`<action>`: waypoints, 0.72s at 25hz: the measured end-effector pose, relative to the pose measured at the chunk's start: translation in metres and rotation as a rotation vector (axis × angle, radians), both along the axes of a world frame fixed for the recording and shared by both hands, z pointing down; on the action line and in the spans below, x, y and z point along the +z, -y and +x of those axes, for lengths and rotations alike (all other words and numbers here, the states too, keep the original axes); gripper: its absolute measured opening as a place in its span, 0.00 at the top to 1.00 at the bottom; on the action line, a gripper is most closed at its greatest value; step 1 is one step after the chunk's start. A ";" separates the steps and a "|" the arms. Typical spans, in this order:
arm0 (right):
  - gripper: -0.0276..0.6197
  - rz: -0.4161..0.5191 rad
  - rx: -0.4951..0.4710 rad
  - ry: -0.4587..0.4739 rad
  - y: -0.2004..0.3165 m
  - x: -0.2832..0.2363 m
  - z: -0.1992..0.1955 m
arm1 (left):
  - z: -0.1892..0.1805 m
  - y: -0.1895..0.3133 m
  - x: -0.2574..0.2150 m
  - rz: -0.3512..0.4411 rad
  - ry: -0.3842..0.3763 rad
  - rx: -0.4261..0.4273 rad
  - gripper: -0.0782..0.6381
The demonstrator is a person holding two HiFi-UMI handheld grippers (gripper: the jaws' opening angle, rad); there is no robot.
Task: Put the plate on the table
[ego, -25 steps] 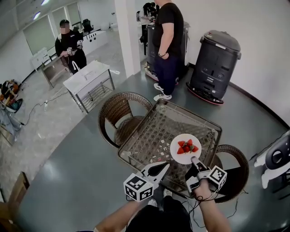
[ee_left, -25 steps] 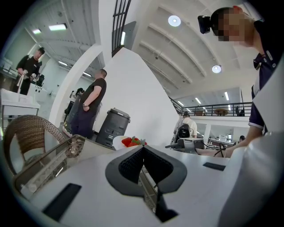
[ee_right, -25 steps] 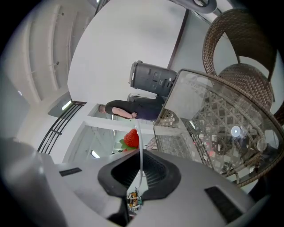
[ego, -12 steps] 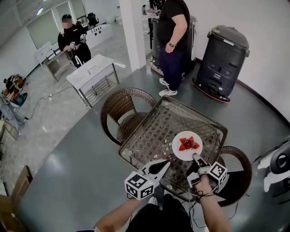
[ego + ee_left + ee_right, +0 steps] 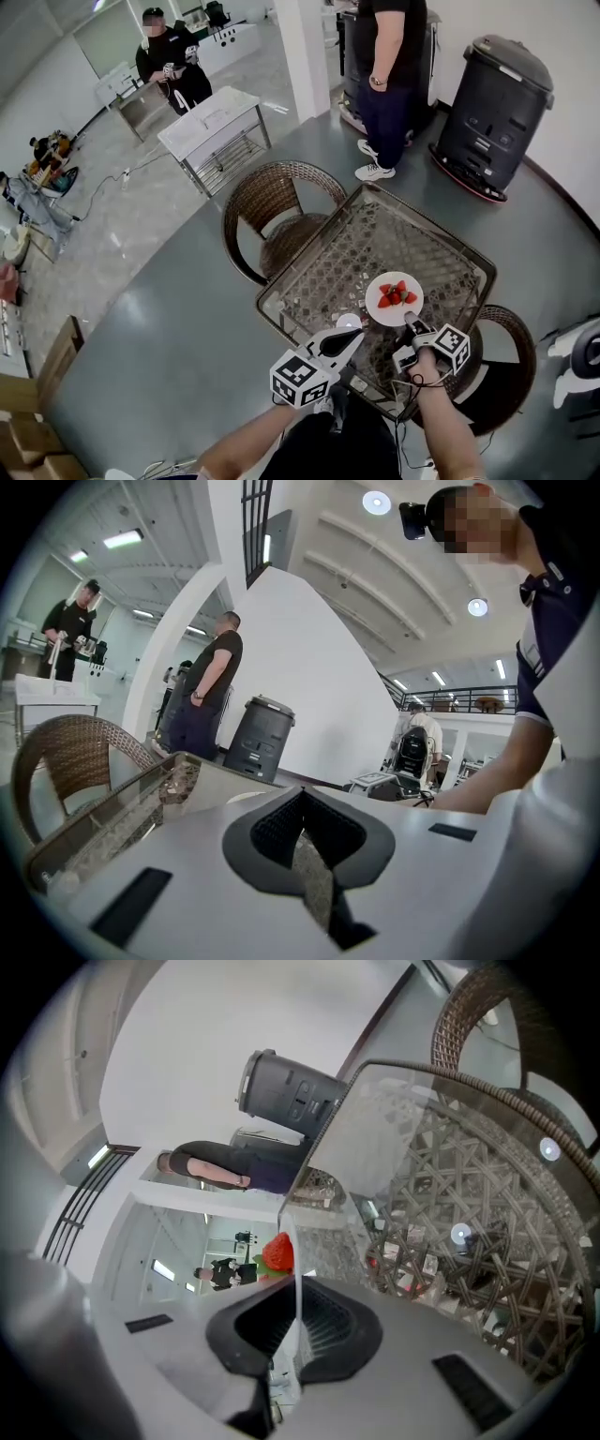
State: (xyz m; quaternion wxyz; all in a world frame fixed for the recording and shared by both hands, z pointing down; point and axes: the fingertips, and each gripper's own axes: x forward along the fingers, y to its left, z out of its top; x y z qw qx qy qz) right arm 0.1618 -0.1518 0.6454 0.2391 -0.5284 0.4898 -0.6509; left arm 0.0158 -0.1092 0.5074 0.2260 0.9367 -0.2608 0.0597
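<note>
A white plate (image 5: 394, 298) carrying several red strawberries (image 5: 395, 295) hangs at the near right part of the glass-topped wicker table (image 5: 375, 234). My right gripper (image 5: 409, 322) is shut on its near rim. In the right gripper view the plate (image 5: 292, 1269) runs edge-on as a thin white line between the jaws of the right gripper (image 5: 292, 1335), with one strawberry (image 5: 277, 1252) beyond. I cannot tell whether the plate rests on the glass. My left gripper (image 5: 352, 337) hovers beside it at the table's near edge. The left gripper (image 5: 305, 855) is shut and holds nothing.
One wicker chair (image 5: 272, 202) stands at the table's left side and another (image 5: 506, 366) at its near right. A person (image 5: 394, 56) stands beyond the table, next to a dark machine (image 5: 497, 89). A white metal table (image 5: 216, 127) is at the far left.
The head view has shifted, so the table sits lower right in the picture. The right gripper keeps its hold on the plate, which has moved very little over the table.
</note>
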 end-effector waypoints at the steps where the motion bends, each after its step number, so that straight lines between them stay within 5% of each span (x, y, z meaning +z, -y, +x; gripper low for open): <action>1: 0.94 -0.011 -0.012 0.000 0.003 0.007 0.000 | 0.002 0.002 0.004 -0.006 0.005 -0.006 0.88; 18: 0.94 -0.126 -0.149 -0.015 0.023 0.082 -0.019 | 0.014 0.027 0.048 -0.102 0.027 -0.061 0.88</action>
